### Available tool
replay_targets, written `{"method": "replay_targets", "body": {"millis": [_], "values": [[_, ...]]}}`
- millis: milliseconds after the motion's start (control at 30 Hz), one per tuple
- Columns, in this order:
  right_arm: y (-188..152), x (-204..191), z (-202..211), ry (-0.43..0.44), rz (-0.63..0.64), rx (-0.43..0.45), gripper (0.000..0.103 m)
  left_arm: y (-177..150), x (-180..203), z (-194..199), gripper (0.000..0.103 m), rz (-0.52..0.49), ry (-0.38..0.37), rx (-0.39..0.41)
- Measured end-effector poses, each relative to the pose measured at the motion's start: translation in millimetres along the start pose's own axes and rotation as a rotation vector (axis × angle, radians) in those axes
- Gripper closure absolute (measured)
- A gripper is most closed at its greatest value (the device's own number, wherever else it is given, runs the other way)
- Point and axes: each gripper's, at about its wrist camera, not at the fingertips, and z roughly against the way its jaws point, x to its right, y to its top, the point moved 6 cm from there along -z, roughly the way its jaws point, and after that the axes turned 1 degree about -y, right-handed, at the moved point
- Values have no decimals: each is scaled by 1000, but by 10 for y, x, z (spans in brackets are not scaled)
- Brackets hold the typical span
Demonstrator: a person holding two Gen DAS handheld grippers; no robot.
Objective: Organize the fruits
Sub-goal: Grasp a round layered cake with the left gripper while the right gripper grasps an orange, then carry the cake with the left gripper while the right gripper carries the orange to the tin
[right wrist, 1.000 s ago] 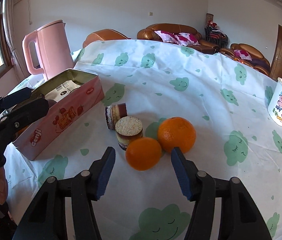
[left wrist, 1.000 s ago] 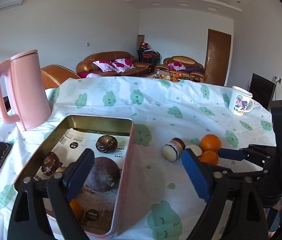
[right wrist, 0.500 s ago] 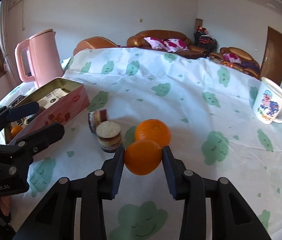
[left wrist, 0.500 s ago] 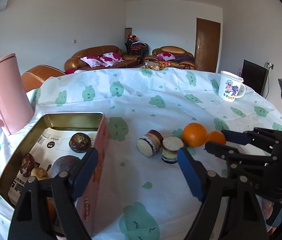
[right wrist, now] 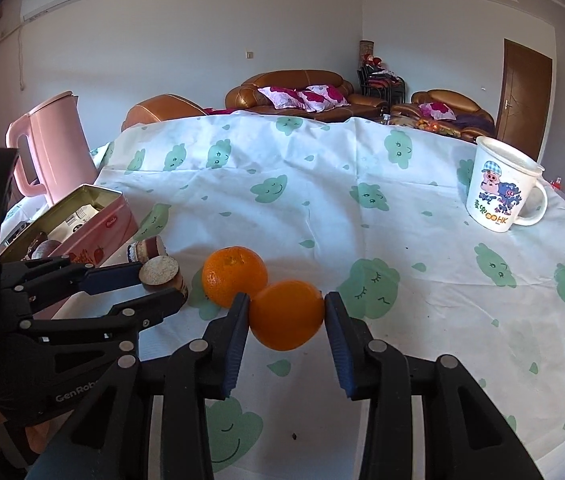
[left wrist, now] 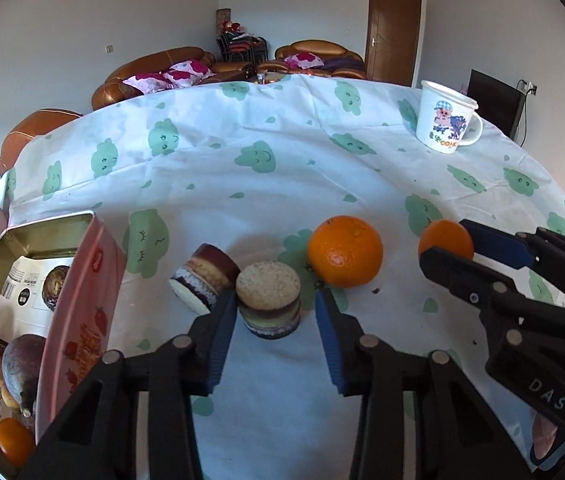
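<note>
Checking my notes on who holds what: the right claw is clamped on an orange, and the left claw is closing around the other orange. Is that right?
Not quite. The right claw is clamped on an orange, but the left claw is closing around the upright layered cake, not the other orange, which sits free on the tablecloth. The left wrist view shows it.

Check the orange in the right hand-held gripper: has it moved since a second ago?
Yes. The held orange is lifted off the cloth, away from the layered cake, clamped in the right hand-held gripper.
</note>
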Motion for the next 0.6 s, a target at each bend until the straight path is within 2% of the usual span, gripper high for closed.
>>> {"method": "replay_targets", "body": {"millis": [33,167,600], "values": [[0,-1,1,3,-1,1,63,7,5,-12,68,-4,10,-1],[3,-7,36,14,-1,20,63,17,29,2,69,-24,28,10],[45,-54,235,66,14,120,63,87,4,283,69,-19,23,158]]}}
